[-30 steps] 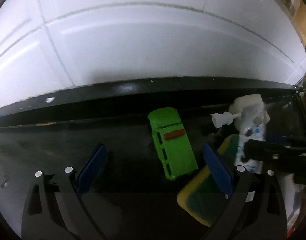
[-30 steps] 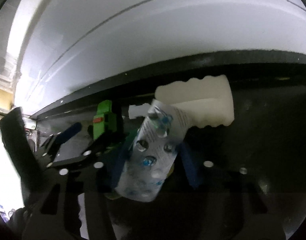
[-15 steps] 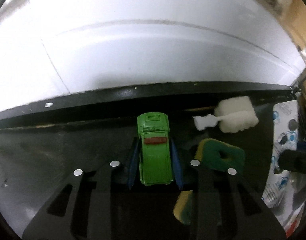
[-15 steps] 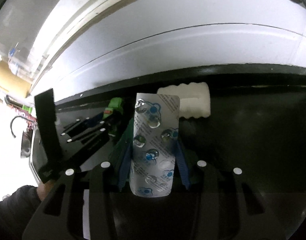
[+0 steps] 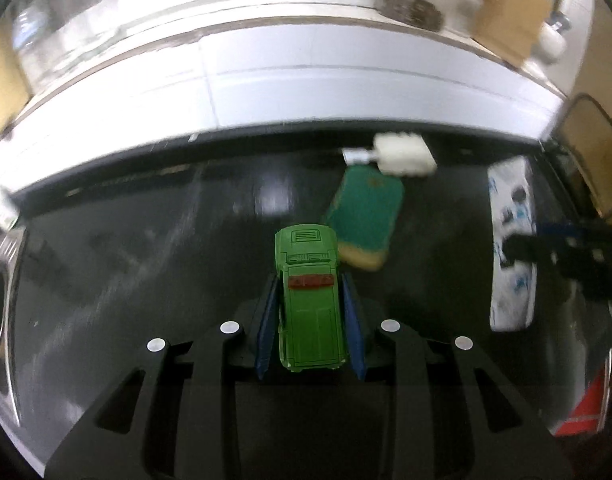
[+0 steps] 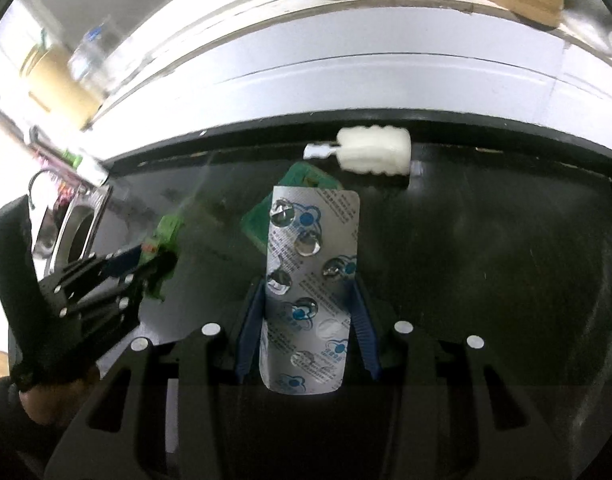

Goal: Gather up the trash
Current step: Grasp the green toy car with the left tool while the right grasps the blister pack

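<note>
Left wrist view: I read my left gripper as clamped on the green toy car, its blue pads pressed against both flanks, the car's nose pointing away from the camera above the black countertop. Ahead and to the right, a green-and-yellow sponge lies flat on the countertop, with a white foam brush head at its far end near the white tiled wall. At the right edge, the blister pack appears blurred.

Right wrist view: I read my right gripper as gripping the silver blister pack by its long edges, held upright in frame above the countertop. The sponge shows partly behind it; the brush head lies beyond. The left gripper with the toy car is at the left.
</note>
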`<control>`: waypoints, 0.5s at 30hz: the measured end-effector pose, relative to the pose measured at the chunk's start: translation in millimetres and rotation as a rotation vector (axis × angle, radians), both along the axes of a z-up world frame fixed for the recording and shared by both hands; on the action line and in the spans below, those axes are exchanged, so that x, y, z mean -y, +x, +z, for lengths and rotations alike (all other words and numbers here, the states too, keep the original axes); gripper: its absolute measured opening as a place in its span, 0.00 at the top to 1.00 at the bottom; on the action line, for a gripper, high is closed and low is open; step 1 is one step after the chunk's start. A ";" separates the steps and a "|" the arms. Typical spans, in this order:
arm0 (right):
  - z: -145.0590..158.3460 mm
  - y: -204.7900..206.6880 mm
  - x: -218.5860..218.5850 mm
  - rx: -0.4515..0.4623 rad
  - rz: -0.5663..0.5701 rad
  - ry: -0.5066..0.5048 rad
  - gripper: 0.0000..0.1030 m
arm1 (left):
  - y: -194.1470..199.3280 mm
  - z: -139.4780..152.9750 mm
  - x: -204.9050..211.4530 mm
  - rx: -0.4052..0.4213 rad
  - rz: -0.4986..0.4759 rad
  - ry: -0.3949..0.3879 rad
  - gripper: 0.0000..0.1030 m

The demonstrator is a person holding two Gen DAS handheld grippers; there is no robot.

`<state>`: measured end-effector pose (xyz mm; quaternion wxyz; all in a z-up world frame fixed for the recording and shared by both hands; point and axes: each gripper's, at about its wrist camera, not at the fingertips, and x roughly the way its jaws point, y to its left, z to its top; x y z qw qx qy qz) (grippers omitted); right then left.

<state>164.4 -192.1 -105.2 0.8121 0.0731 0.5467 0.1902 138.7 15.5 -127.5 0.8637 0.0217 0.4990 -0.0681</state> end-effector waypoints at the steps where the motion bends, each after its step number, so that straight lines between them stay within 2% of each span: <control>1: 2.4 -9.0 0.8 0.005 0.007 -0.004 0.59 | -16.4 1.1 2.0 -0.005 0.001 0.002 0.71; 7: 12.3 -55.9 8.1 0.027 0.036 -0.010 0.59 | -77.0 5.4 12.7 -0.003 -0.009 0.023 0.71; 15: 21.3 -84.8 8.7 0.052 0.062 -0.014 0.59 | -105.3 16.0 10.7 0.027 0.027 0.034 0.71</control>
